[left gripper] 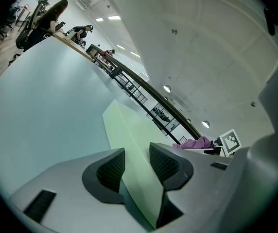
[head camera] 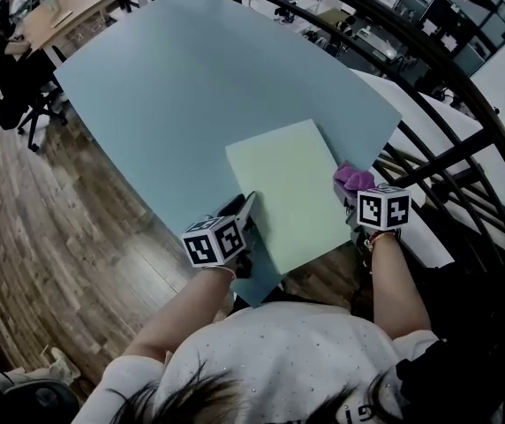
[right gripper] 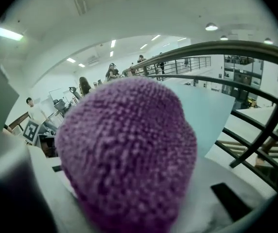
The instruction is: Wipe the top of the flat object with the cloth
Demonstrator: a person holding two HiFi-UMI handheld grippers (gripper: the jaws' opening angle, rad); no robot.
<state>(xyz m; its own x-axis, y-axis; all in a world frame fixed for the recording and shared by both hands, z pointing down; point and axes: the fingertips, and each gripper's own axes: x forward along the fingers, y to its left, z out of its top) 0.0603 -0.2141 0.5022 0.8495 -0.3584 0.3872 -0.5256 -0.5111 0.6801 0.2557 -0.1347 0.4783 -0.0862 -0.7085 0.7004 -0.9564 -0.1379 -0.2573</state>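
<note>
We see the pale green flat rectangular board (head camera: 292,193) lying on the near right part of the pale blue table (head camera: 173,87), its near right corner apparently hanging a little past the table's edge.

The left gripper (head camera: 249,206) sits at the board's near left edge. In the left gripper view its two ribbed pads stand moderately apart, one on either side of that edge and pressing on it, so we read this as a firm pinch on the board.

The right gripper (head camera: 357,191) is at the board's right edge, clamped around a bunched purple nubbly cloth (head camera: 354,177). The wad fills nearly the whole right gripper view and hides the pads. It bulges out well past the jaws, touching or just beside the board's edge; we cannot tell which.

We judge the board to be light and fairly stiff: the edge looks thick and foam-like, and it lies flat with no sag. Its face looks smooth, and so does the table, so we expect it to skate or pivot under a wiping push, more so with a corner off the table. An edge pinch like the left one seems the right place to anchor it, leaving the top free.

The cloth is soft and springy. Holding it by the bunch, with a rounded pad sticking out, should let it press flat and glide without the jaws scraping the surface.
</note>
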